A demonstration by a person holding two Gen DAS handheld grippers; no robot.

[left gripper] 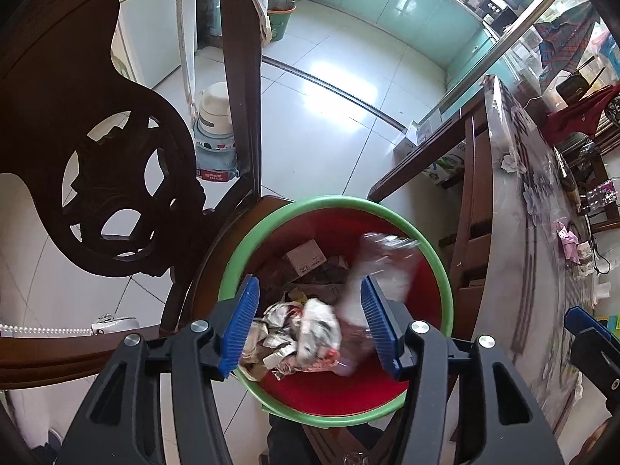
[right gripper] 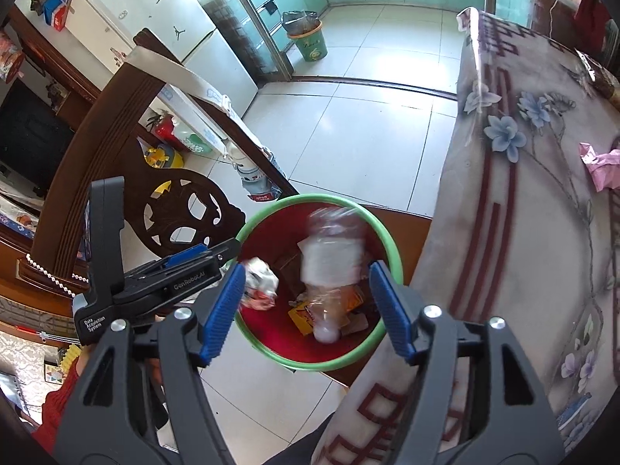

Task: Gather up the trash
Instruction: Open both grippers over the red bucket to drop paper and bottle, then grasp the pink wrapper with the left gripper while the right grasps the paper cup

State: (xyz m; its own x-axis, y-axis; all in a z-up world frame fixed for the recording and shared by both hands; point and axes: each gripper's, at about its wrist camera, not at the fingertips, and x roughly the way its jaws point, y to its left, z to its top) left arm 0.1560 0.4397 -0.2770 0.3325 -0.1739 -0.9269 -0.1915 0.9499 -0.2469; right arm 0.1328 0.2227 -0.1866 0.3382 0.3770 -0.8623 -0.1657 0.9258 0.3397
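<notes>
Left gripper (left gripper: 310,325): jaws apart, crumpled wrapper (left gripper: 306,333) loose between them, lower centre.
Right gripper (right gripper: 306,310): released; plastic bottle (right gripper: 329,267) blurred above the bin (right gripper: 248,228), centre.
Risk: wrapper may snag a pad; bottle may clip the rim and bounce out.
Left over: pink scrap (right gripper: 600,166) on the table (right gripper: 523,232), right edge.

Two grippers, the left gripper (left gripper: 310,325) and the right gripper (right gripper: 308,310). Two bins: one red bin with a green rim (right gripper: 391,248) close by, one green bin (right gripper: 310,44) across the floor. One crumpled wrapper ball (right gripper: 261,283), one clear plastic bottle (right gripper: 329,267), one pink crumpled paper (right gripper: 600,164) on the surface (right gripper: 542,232).
</notes>
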